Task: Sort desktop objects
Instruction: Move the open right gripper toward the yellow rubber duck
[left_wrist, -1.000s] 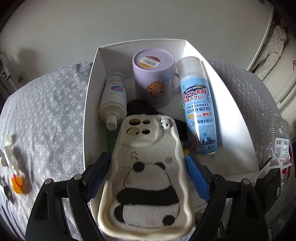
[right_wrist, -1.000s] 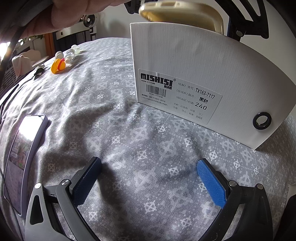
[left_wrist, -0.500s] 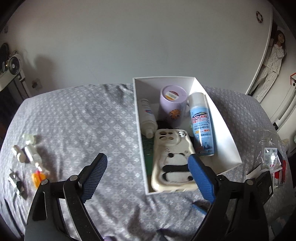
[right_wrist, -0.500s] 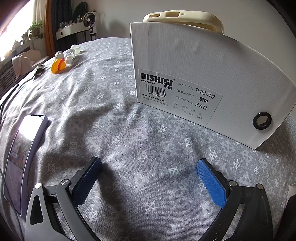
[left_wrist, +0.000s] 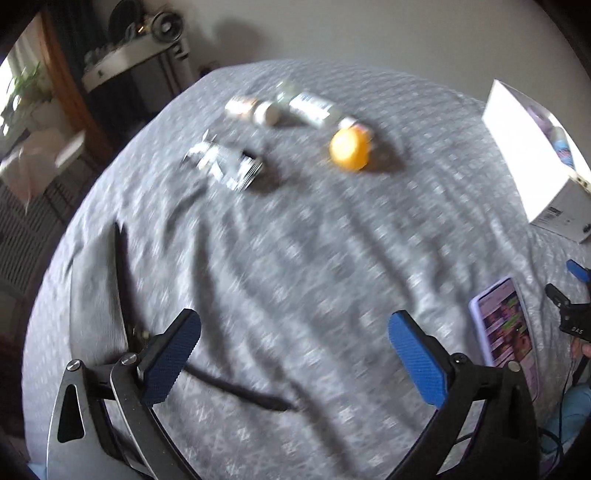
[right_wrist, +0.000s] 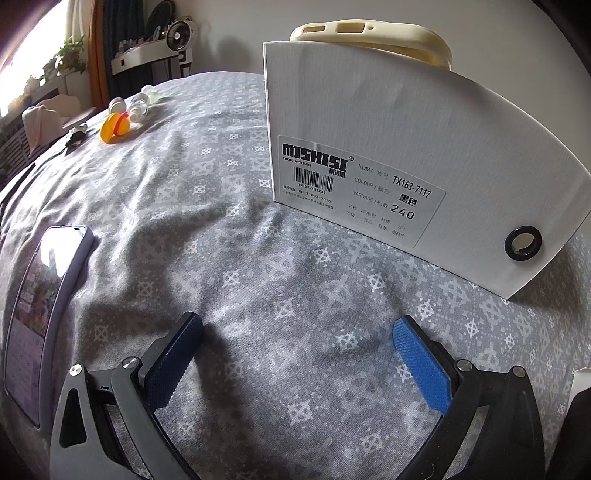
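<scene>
My left gripper (left_wrist: 295, 354) is open and empty above the grey patterned cloth, facing loose items at the far side: an orange-yellow round piece (left_wrist: 349, 149), small clear bottles (left_wrist: 295, 107) and a silver and black clip-like item (left_wrist: 229, 168). The view is motion-blurred. The white sorting box (left_wrist: 535, 162) stands at the right edge. My right gripper (right_wrist: 297, 352) is open and empty, low over the cloth in front of the white box (right_wrist: 406, 158). The cream panda phone case (right_wrist: 373, 37) sticks up over the box's rim. The orange piece (right_wrist: 114, 127) and bottles (right_wrist: 138, 105) lie far left.
A phone with a lit screen (left_wrist: 504, 325) lies on the cloth near my right gripper; it also shows in the right wrist view (right_wrist: 44, 306). A black cable (left_wrist: 122, 273) runs along the cloth's left side. Shelves and a fan (right_wrist: 177, 33) stand beyond the table.
My left gripper let go of the panda phone case in the box, pulled back, and swung left toward the loose items. My right gripper has stayed still.
</scene>
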